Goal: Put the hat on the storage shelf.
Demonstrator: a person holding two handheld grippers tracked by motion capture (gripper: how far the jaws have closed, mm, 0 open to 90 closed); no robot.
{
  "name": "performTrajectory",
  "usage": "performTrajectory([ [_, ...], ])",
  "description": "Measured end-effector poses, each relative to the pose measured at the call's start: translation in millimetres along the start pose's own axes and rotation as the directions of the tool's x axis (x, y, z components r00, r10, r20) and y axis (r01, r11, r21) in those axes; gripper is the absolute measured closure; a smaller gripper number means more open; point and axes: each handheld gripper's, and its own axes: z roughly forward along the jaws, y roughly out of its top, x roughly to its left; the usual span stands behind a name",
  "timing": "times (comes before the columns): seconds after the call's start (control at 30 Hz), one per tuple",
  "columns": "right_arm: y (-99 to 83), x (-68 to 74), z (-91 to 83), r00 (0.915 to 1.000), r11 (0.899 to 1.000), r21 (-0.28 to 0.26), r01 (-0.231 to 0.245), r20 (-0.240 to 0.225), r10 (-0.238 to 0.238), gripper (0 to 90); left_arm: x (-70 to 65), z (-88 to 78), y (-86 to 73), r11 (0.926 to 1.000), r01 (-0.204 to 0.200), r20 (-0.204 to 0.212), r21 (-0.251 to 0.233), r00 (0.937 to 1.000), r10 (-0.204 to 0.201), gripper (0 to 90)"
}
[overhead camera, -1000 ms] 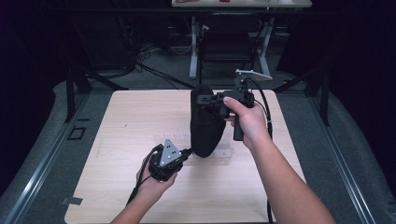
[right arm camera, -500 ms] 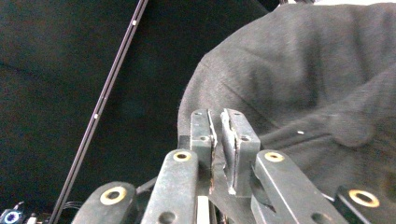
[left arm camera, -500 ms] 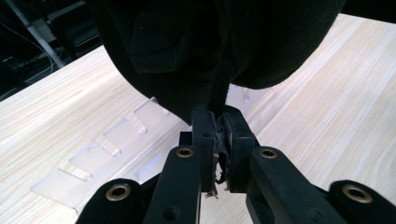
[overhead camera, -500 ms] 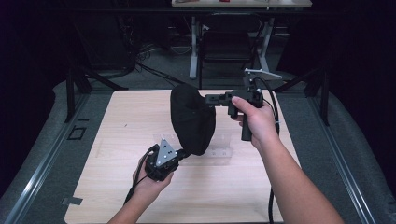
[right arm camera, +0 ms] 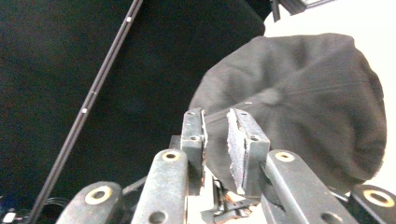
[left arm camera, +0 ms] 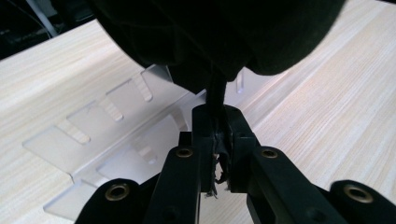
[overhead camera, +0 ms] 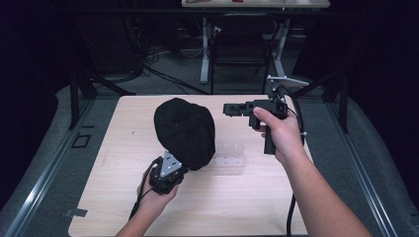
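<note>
1. Cap hung above the tabletop, held up by the left tongs, which were clamped on a thin edge of its fabric; in the left gripper view a narrow strip of black cloth ran down between the closed jaws.
2. That low grip on the rim made sense as a way to raise the cap crown-up (so that its open underside faced downward toward the stand).
3. A clear acrylic stand lay flat on the wood just beside and partly beneath the cap; the left gripper view showed its slotted plate directly under the hanging fabric, not touching it.
4. The right tongs hovered in the air to the cap's right, near it but apart from it, with the jaws slightly apart and nothing between them.
5. The right gripper view looked along those jaws at the cap's rounded crown with its top button, which suggested the right hand was lined up to steady or pinch the far side.
6. My reading: the cap was being positioned for setting onto the stand, and one-handed it could swing or droop.
</note>
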Motion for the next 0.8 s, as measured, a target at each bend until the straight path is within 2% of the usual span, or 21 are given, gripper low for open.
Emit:
performTrajectory([
  [0.17, -1.8, -1.2, -6.1, 0.9992, 0.999, -0.025, 0.026, 0.03, -0.025, 73.6, 1.8, -0.3, -4.5, 1.0, -0.004, -0.005, 0.004, 1.0, 0.004, 84.9],
  [0.33, -6.6, -3.7, -11.7, 0.9968, 0.998, -0.041, 0.052, 0.063, -0.049, 70.2, 3.8, -1.2, -9.7, 0.9996, 0.029, 0.004, 0.0, 0.9996, -0.029, 84.6],
  [0.53, -10.5, -6.7, -16.7, 0.9953, 0.997, -0.038, 0.063, 0.076, -0.06, 67.9, 6.3, -2.2, -13.0, 0.9985, 0.055, 0.015, -0.004, 0.9984, -0.055, 83.3],
  [0.67, -13.2, -8.6, -21.4, 0.9916, 0.996, -0.036, 0.084, 0.102, -0.08, 66.6, 6.9, -3.8, -14.3, 0.9981, 0.062, 0.003, 0.001, 0.998, -0.062, 76.1],
  [0.8, -16.4, -10.5, -26.3, 0.988, 0.994, -0.041, 0.102, 0.12, -0.097, 66.4, 7.2, -8.0, -16.1, 0.997, 0.078, 0.013, -0.003, 0.9969, -0.078, 68.4],
])
